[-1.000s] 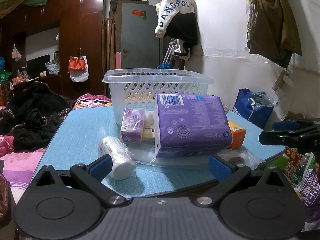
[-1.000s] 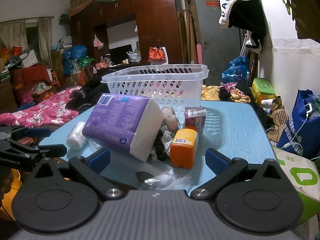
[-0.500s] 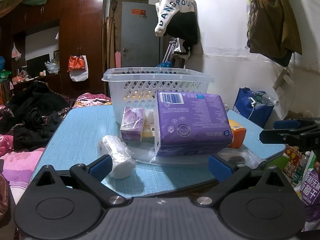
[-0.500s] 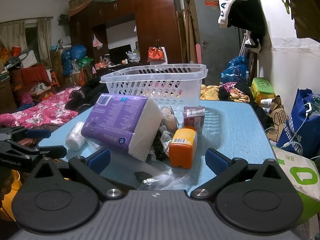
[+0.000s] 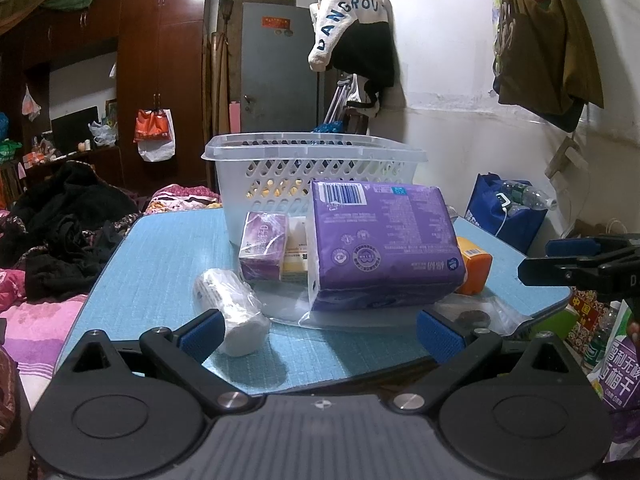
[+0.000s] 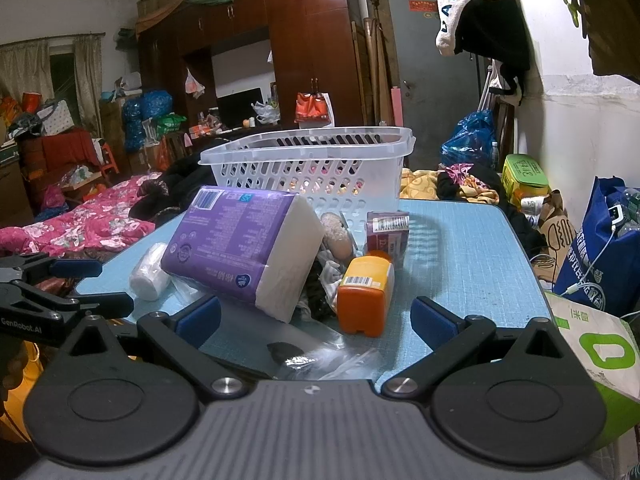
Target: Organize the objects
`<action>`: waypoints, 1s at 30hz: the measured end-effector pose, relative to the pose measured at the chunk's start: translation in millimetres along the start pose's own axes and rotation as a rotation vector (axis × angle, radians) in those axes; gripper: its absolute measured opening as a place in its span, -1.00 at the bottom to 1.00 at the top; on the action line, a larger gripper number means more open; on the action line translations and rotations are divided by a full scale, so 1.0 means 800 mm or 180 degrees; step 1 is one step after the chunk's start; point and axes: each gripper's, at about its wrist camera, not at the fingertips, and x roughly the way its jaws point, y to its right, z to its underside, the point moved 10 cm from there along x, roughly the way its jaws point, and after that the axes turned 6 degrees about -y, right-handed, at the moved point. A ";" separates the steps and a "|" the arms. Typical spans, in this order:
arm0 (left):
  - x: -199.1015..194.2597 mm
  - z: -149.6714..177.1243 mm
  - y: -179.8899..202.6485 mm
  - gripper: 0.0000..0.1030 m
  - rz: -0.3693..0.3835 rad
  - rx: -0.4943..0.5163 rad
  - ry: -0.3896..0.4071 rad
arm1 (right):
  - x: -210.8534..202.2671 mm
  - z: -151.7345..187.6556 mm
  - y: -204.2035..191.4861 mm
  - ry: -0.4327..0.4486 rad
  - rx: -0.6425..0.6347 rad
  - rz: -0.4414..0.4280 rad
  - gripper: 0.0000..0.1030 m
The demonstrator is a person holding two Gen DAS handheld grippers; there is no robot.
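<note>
A white plastic basket [image 5: 316,172] [image 6: 312,172] stands at the back of a blue table [image 5: 160,264] [image 6: 460,260]. In front of it lie a purple tissue pack [image 5: 380,240] [image 6: 244,244], a small purple box [image 5: 264,246], a white roll [image 5: 232,300] [image 6: 150,272], an orange bottle [image 6: 366,292] [image 5: 474,266] and a dark red box [image 6: 388,232]. My left gripper [image 5: 320,330] is open and empty at the table's near edge. My right gripper [image 6: 316,318] is open and empty, near the orange bottle.
Clear plastic wrap [image 6: 320,356] lies at the table's front edge. A bed with dark clothes [image 5: 60,240] is on the left. Blue and green bags [image 6: 600,272] stand on the right by the wall. Clothes hang on the wall [image 5: 360,40].
Both grippers have drifted slightly; the objects sit a little differently in view. Nothing was gripped or moved.
</note>
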 end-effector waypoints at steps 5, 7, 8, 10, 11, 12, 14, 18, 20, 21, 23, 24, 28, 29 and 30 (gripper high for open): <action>0.000 0.000 0.000 0.99 0.0002 -0.0001 -0.0002 | 0.000 0.000 0.002 -0.0002 0.0007 0.0002 1.00; 0.000 0.000 0.000 0.99 0.0001 0.0000 -0.0001 | 0.001 0.000 0.002 -0.0005 0.0011 0.0003 1.00; 0.000 0.000 0.000 0.99 0.0000 0.0000 0.0001 | 0.000 0.001 0.003 -0.0006 0.0014 0.0005 1.00; 0.000 0.000 0.000 0.99 0.0002 -0.0001 0.0001 | 0.000 0.001 0.003 -0.0004 0.0015 0.0006 1.00; 0.000 0.000 0.000 0.99 0.0003 -0.0002 0.0000 | 0.000 0.001 0.003 -0.0004 0.0014 0.0005 1.00; 0.000 0.000 0.000 0.99 0.0003 -0.0002 -0.0002 | 0.000 0.001 0.003 -0.0004 0.0013 0.0005 1.00; 0.000 0.000 0.000 0.99 0.0001 -0.0001 -0.0002 | 0.000 0.001 0.003 -0.0006 0.0014 0.0006 1.00; 0.000 0.000 0.000 0.99 0.0001 -0.0002 -0.0002 | 0.000 0.001 0.003 -0.0007 0.0019 0.0005 1.00; 0.000 0.000 0.000 0.99 0.0000 -0.0001 -0.0001 | 0.000 0.001 0.003 -0.0006 0.0014 0.0006 1.00; 0.000 0.000 0.000 0.99 0.0001 0.0000 -0.0002 | 0.000 0.001 0.003 -0.0006 0.0015 0.0007 1.00; 0.000 0.000 0.000 0.99 0.0000 -0.0001 -0.0002 | 0.000 0.001 0.003 -0.0006 0.0015 0.0004 1.00; 0.000 0.000 0.000 0.99 0.0000 -0.0001 -0.0002 | 0.000 0.001 0.003 -0.0006 0.0014 0.0004 1.00; 0.000 0.000 0.000 0.99 -0.0002 -0.0003 -0.0002 | 0.000 0.001 0.003 -0.0009 0.0021 0.0004 1.00; 0.000 0.000 0.000 0.99 0.0000 -0.0002 -0.0002 | 0.000 0.001 0.003 -0.0008 0.0018 0.0005 1.00; 0.000 0.000 0.000 0.99 -0.0001 -0.0002 -0.0003 | 0.000 0.001 0.003 -0.0007 0.0017 0.0006 1.00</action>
